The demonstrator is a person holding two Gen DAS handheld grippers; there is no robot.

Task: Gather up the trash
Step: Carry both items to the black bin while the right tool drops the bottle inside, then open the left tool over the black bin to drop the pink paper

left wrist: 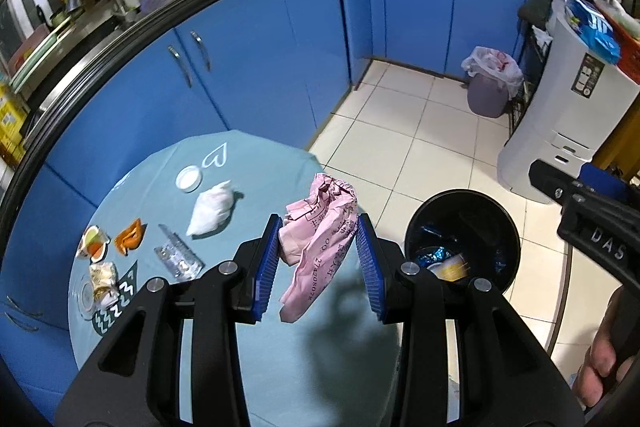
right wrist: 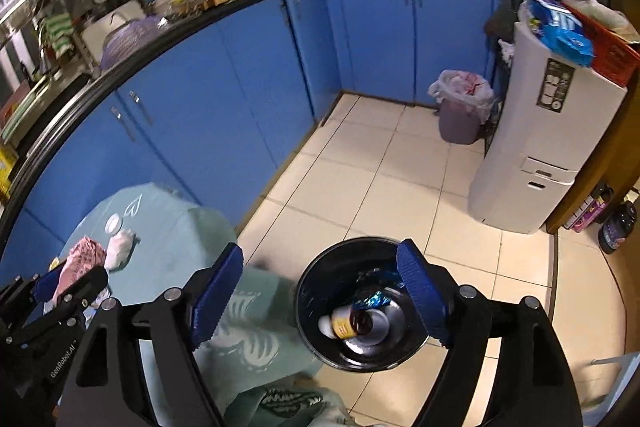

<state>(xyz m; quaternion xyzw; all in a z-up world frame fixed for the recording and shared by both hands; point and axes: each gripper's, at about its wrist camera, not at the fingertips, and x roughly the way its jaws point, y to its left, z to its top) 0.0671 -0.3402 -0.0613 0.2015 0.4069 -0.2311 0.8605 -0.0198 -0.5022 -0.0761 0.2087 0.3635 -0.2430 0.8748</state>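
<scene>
We see the left gripper (left wrist: 318,259) clamped on a crumpled pink paper (left wrist: 320,227), its blue pads (left wrist: 266,263) pressing the paper from both sides; the loose end of the paper hangs below the pads. The paper is held above the near right part of the desk (left wrist: 248,367), which is covered in a light teal cloth.

We see the right gripper (right wrist: 320,299) with its jaws wide apart and nothing between the pads (right wrist: 218,295). It hangs over the black bin (right wrist: 308,311) on the tiled floor (right wrist: 380,179), just beside the desk edge. Inside the bin lie a small brown bottle (right wrist: 352,323) on its side and blue foil wrappers (right wrist: 374,301).

Remaining on the desk we note:
- a white lid (left wrist: 189,178) near a heart drawn on the cloth;
- a white tissue wad (left wrist: 212,209) just beside the lid;
- an orange wrapper (left wrist: 130,237);
- a clear plastic pack (left wrist: 178,259);
- a small cup (left wrist: 93,245) with orange and yellow contents;
- a crumpled yellowish wrapper (left wrist: 103,281) at the left edge.

Blue cabinets (left wrist: 260,59) run behind the desk. A lined purple bin (left wrist: 488,87) stands in the far corner, next to a white appliance (left wrist: 560,131).
</scene>
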